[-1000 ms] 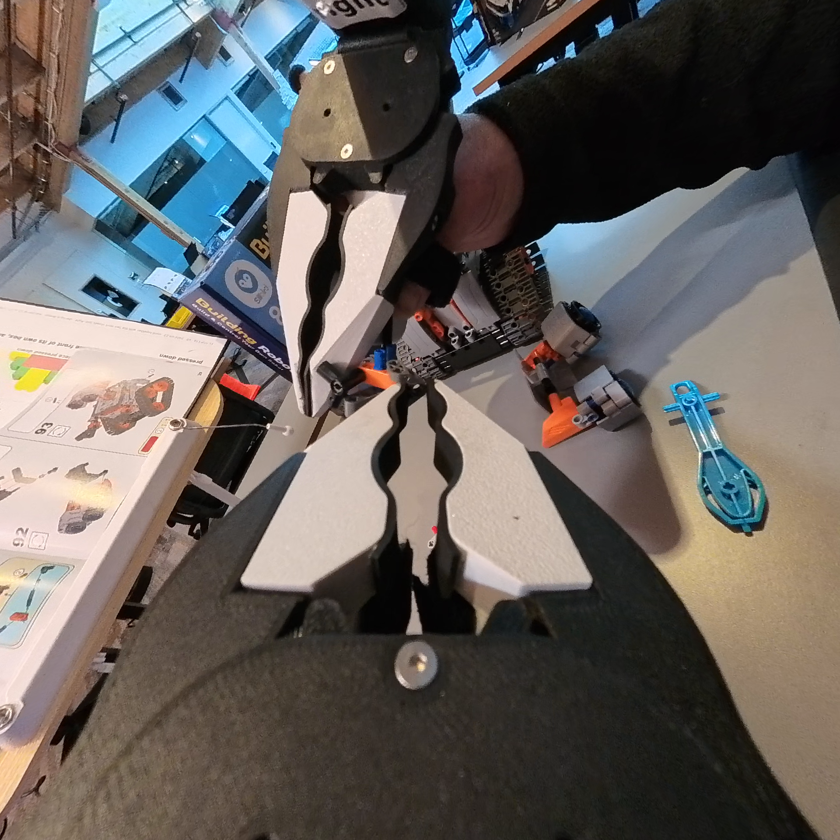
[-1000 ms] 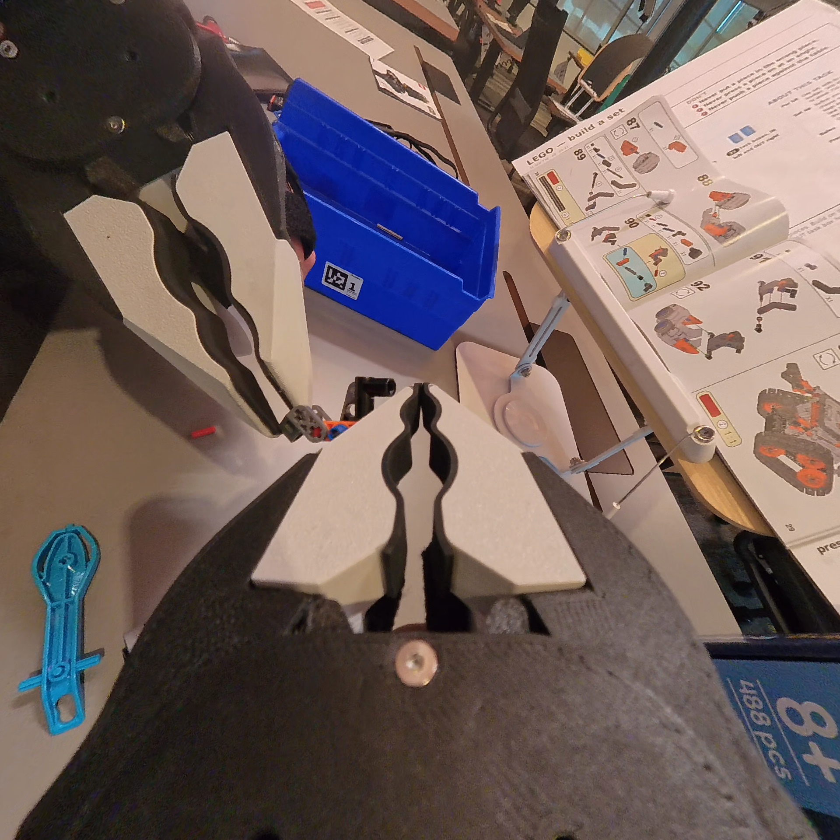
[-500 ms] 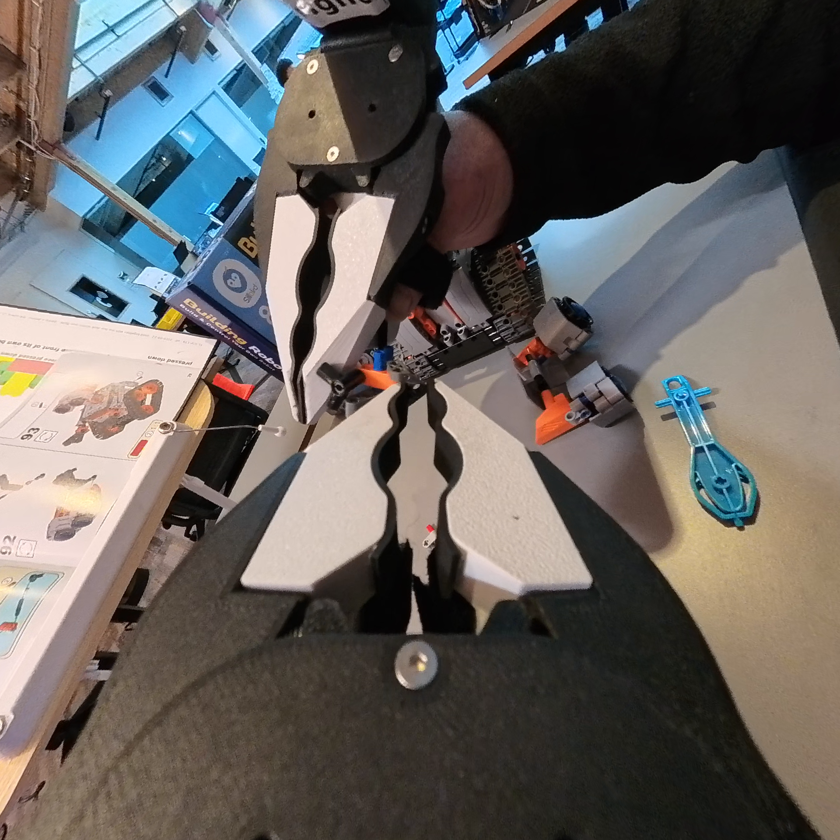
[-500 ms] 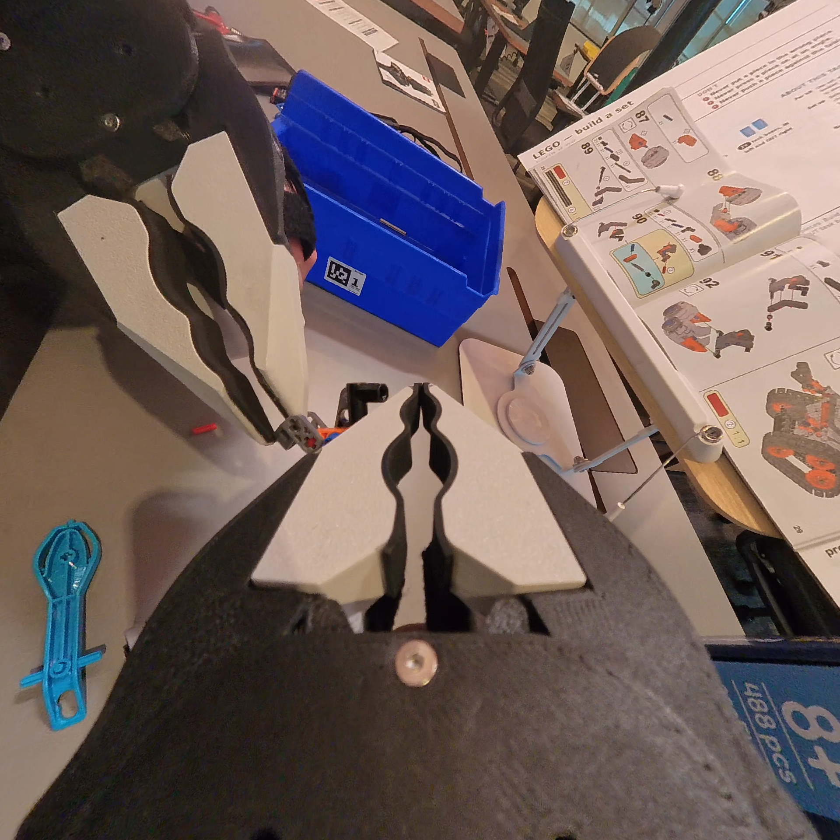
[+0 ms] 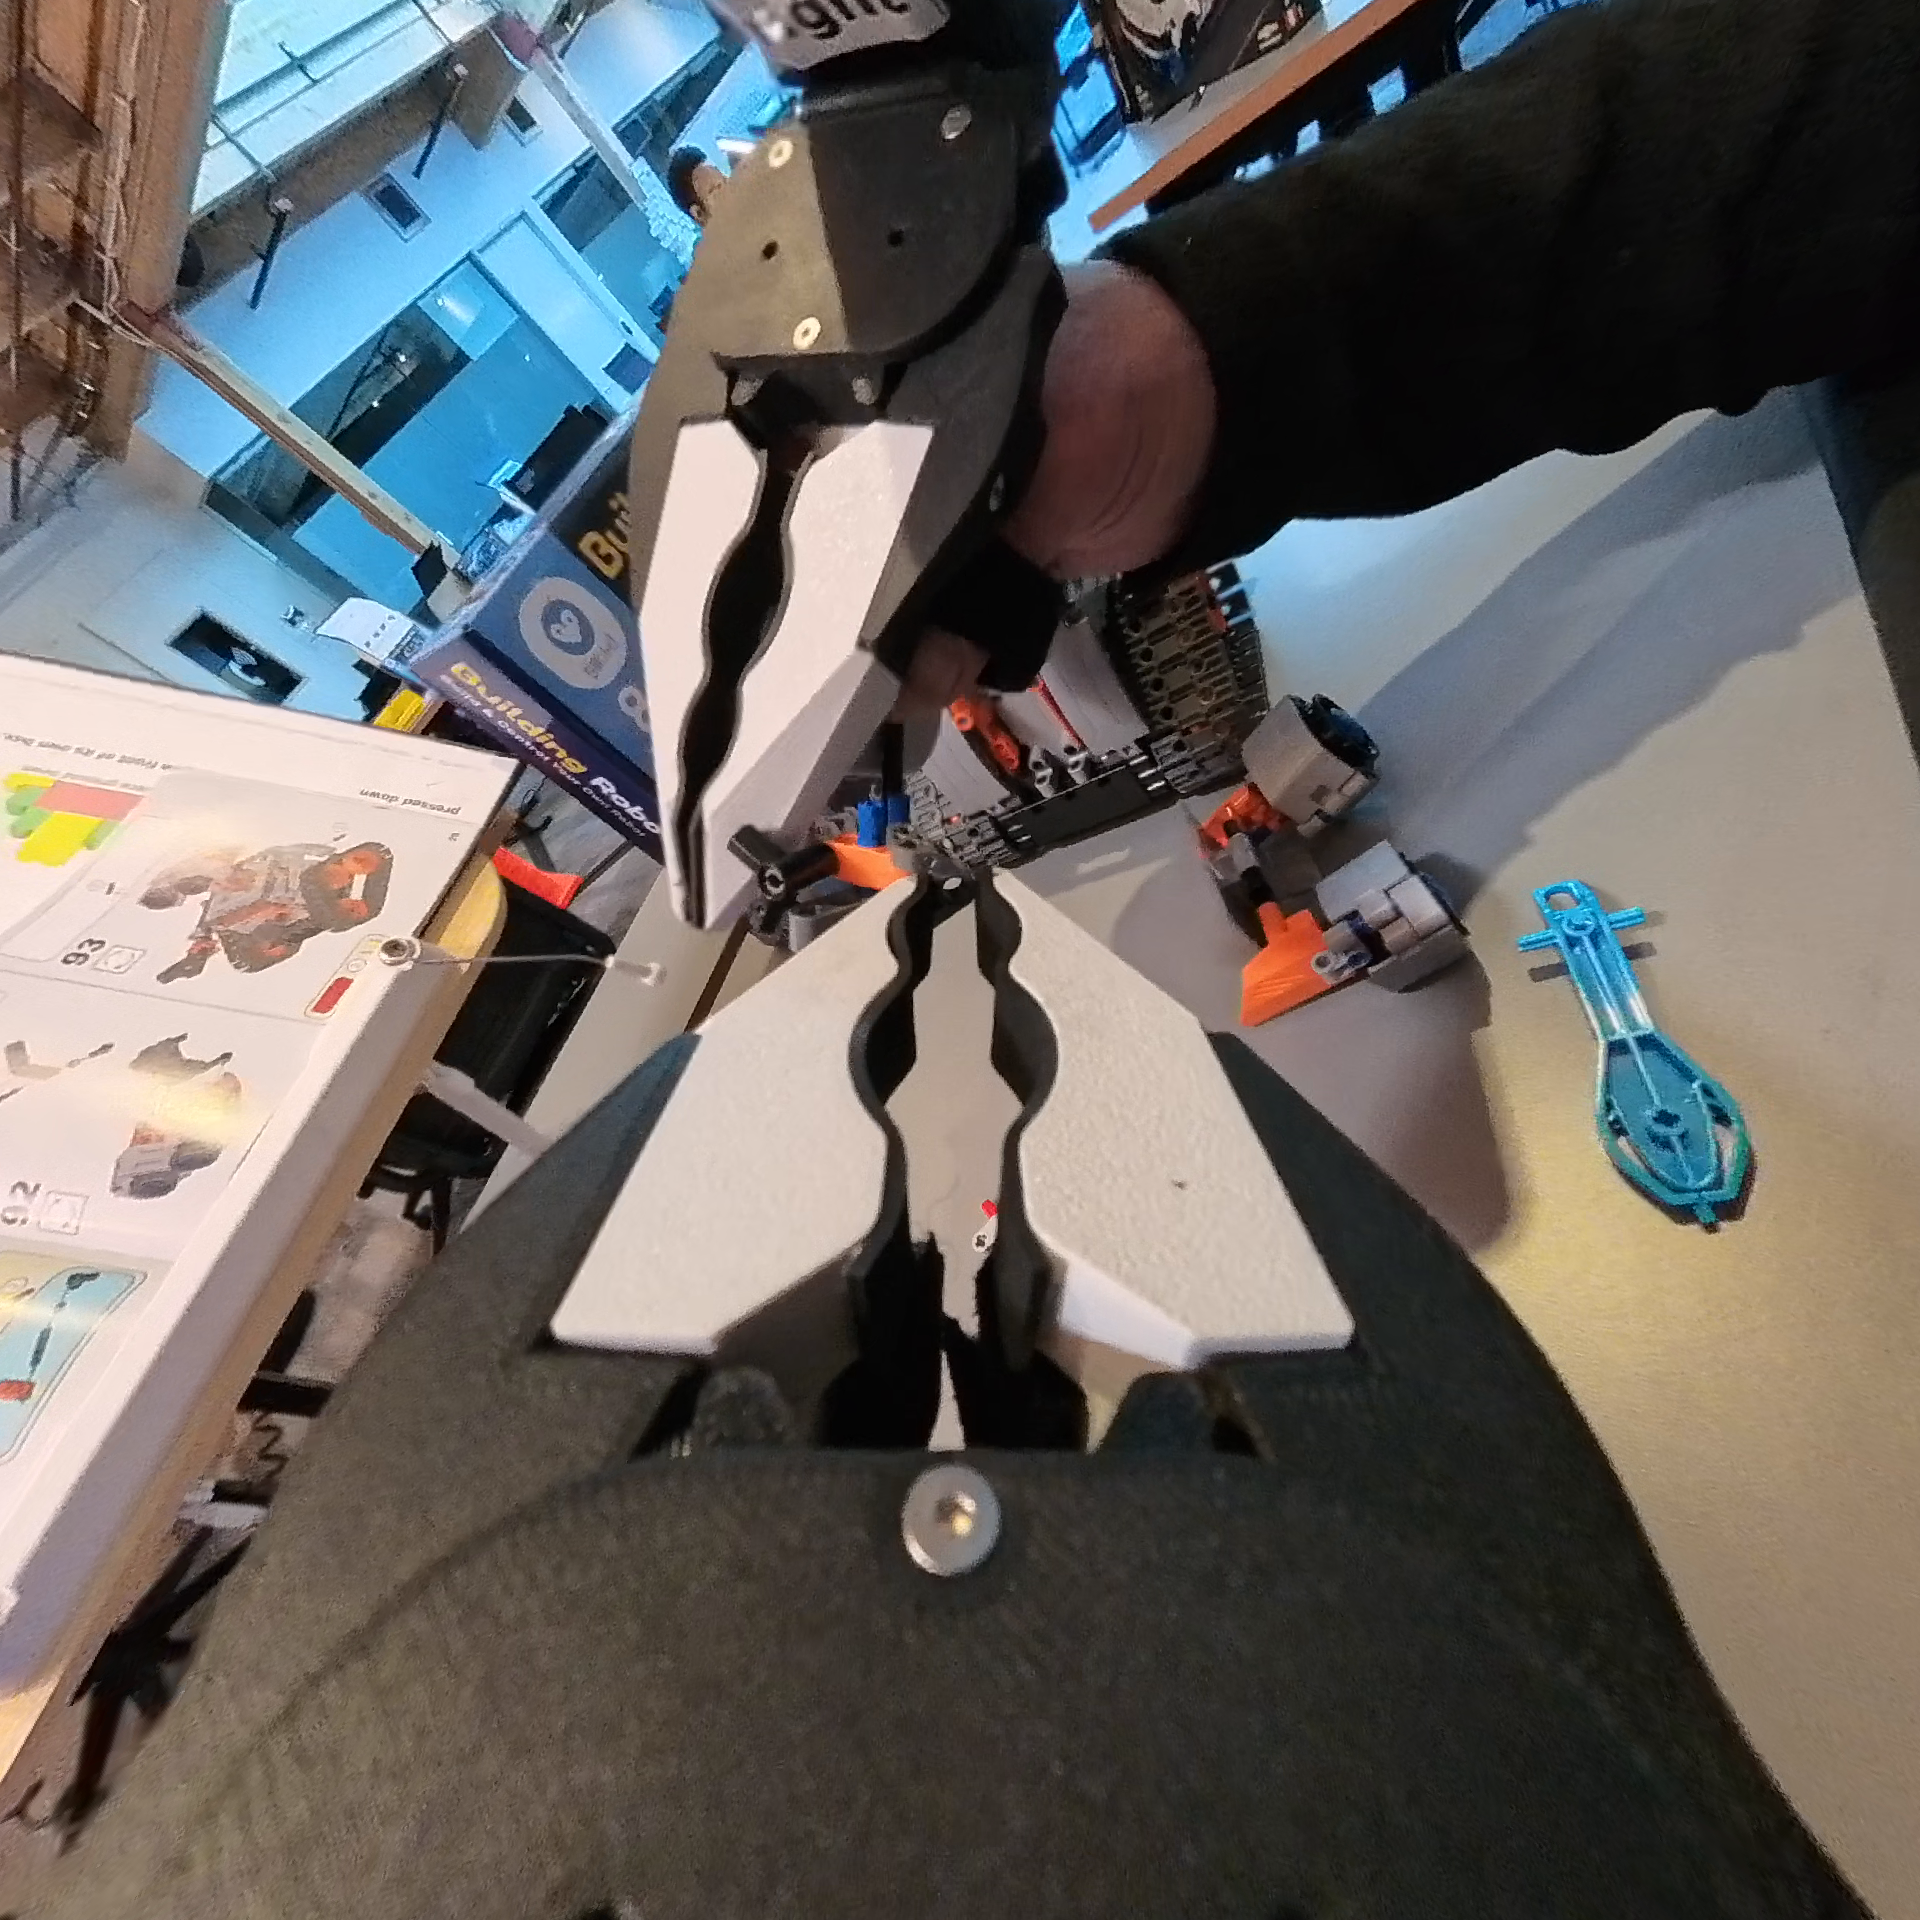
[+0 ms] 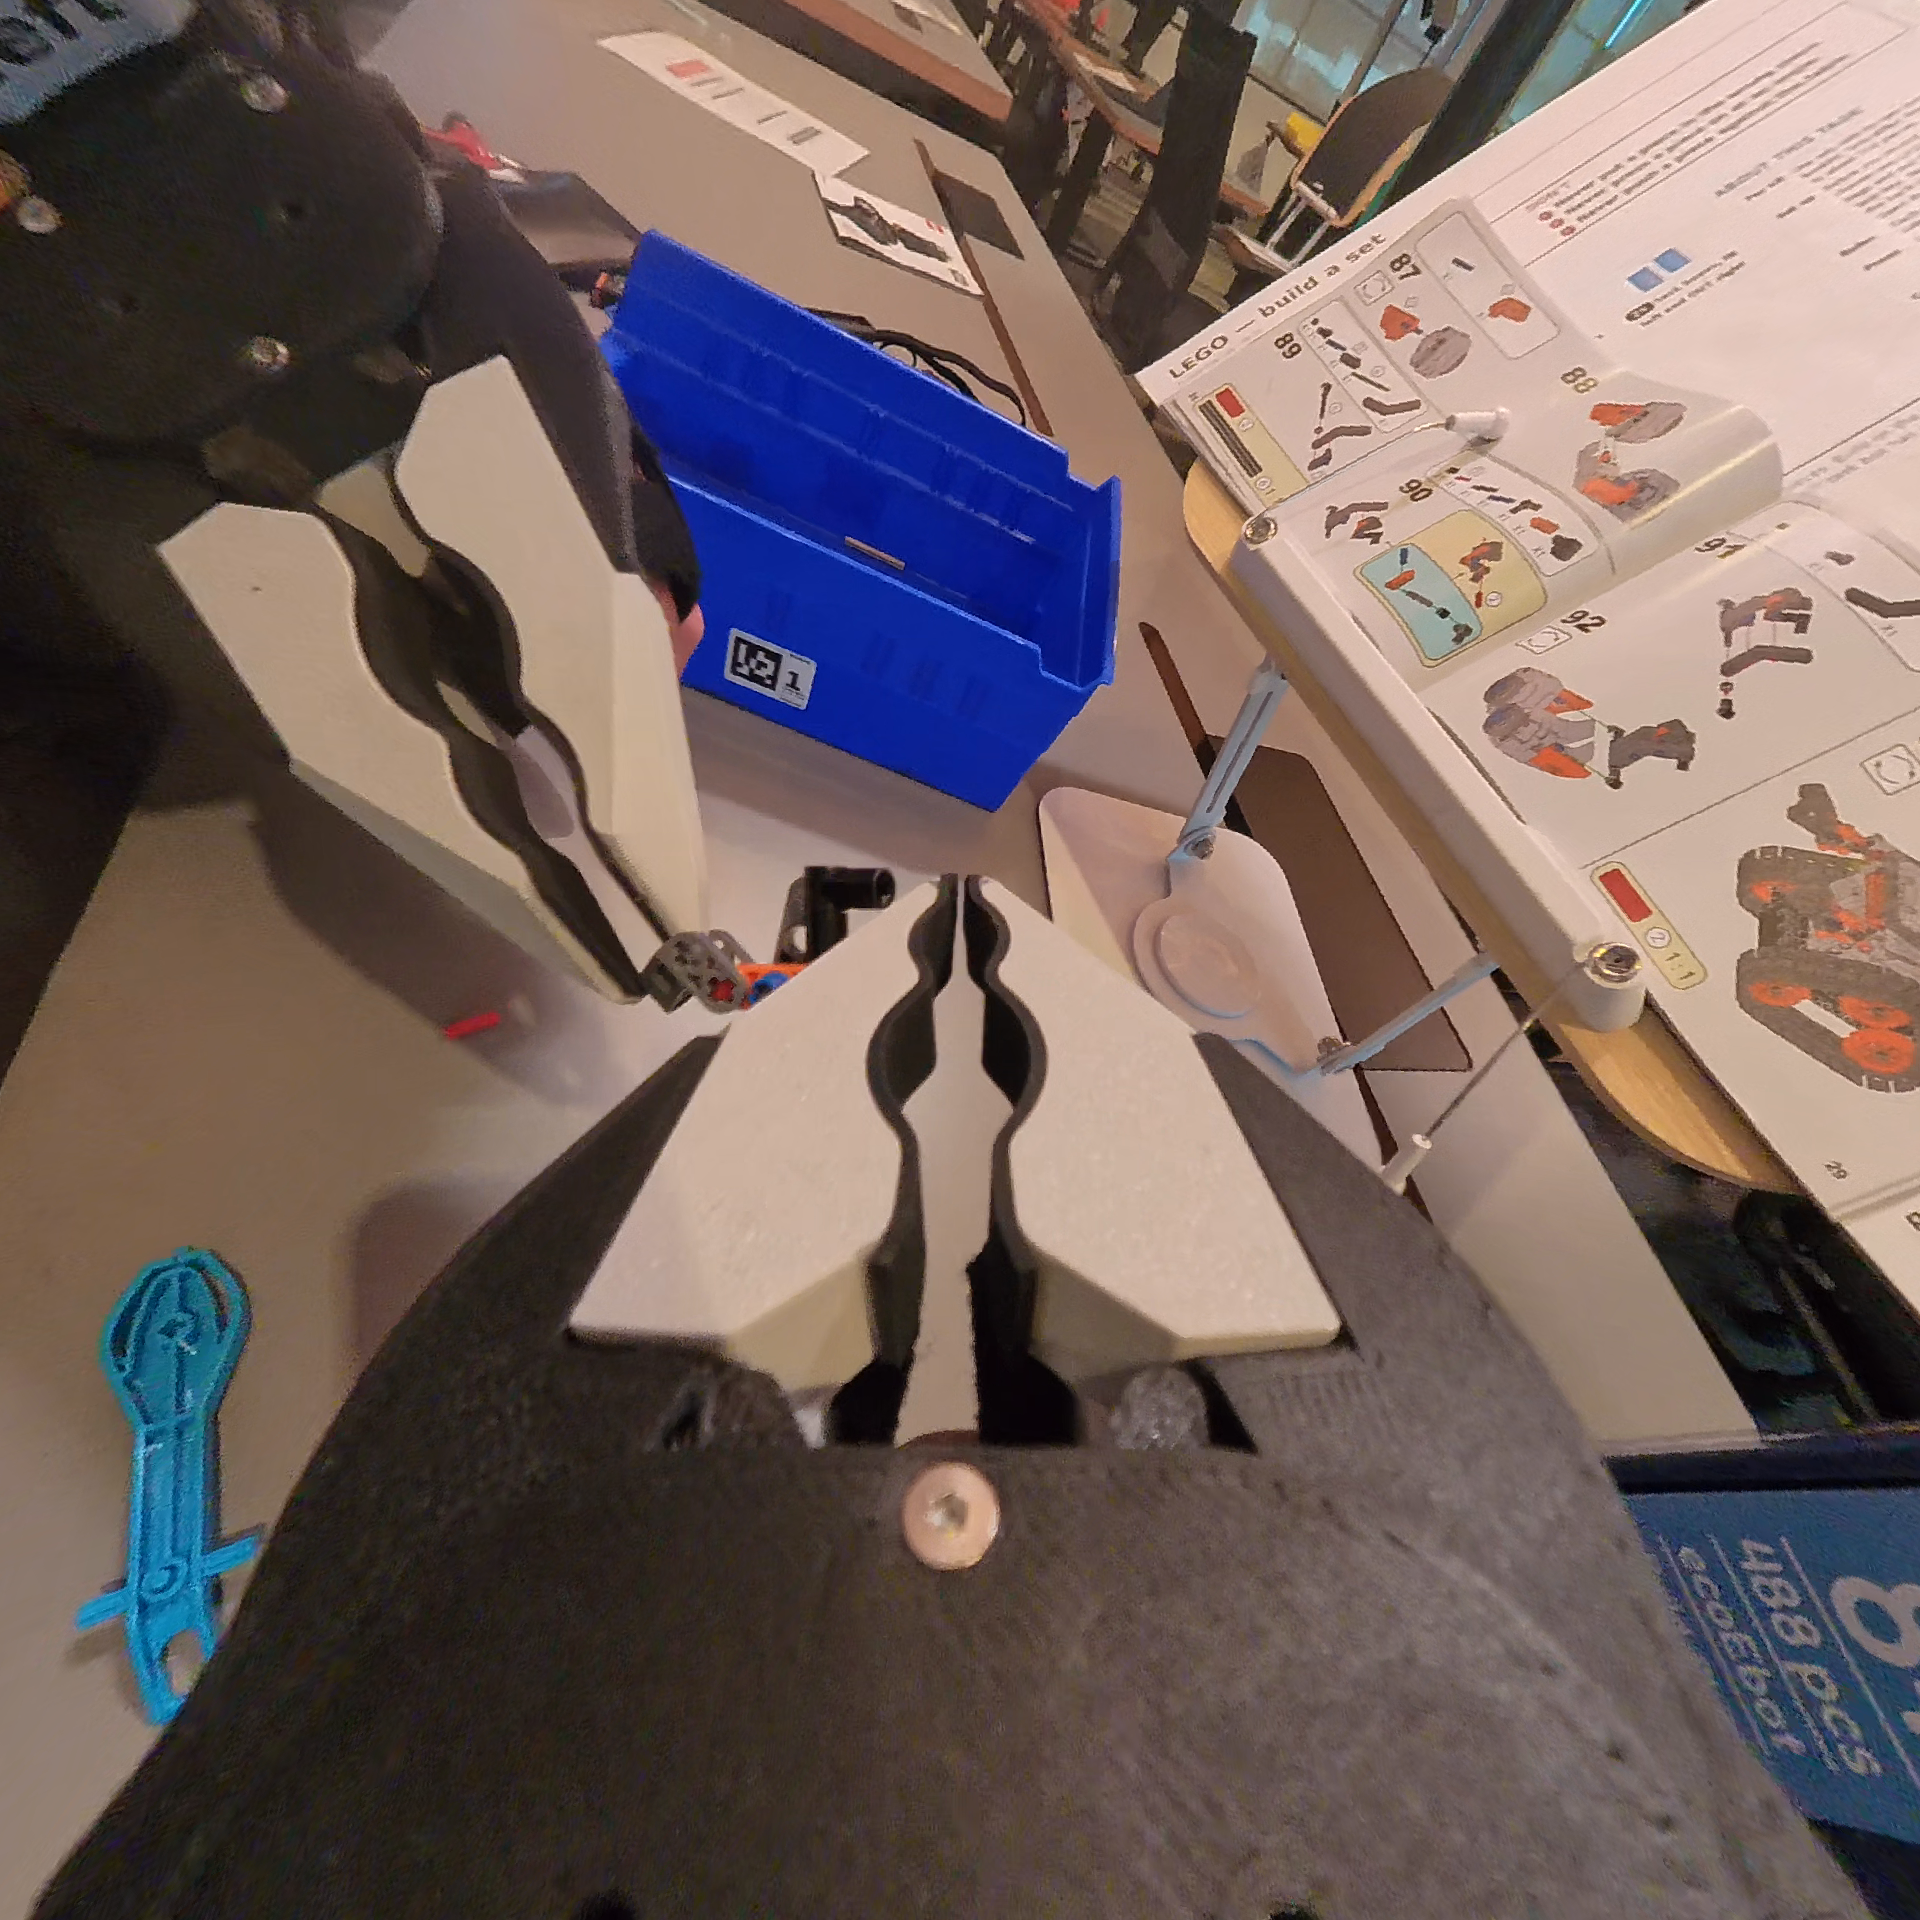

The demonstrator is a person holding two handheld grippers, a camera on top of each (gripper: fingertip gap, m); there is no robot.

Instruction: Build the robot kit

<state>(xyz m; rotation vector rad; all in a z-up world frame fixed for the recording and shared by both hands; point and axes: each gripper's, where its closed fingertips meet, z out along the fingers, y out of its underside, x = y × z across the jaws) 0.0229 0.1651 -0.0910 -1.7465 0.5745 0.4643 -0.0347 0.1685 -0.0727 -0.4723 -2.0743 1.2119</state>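
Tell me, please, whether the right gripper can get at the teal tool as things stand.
Probably not. The teal tool lies uncovered on the table with a free way to it, but the right gripper is shut on a small black piece, close to the left gripper and its grey connector.

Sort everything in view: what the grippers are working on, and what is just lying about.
In the grippers:
- small brick assembly, held between left gripper and right gripper

Lying about:
- tracked model
- grey-orange module
- blue tool
- blue bin
- instruction booklet
- red pin
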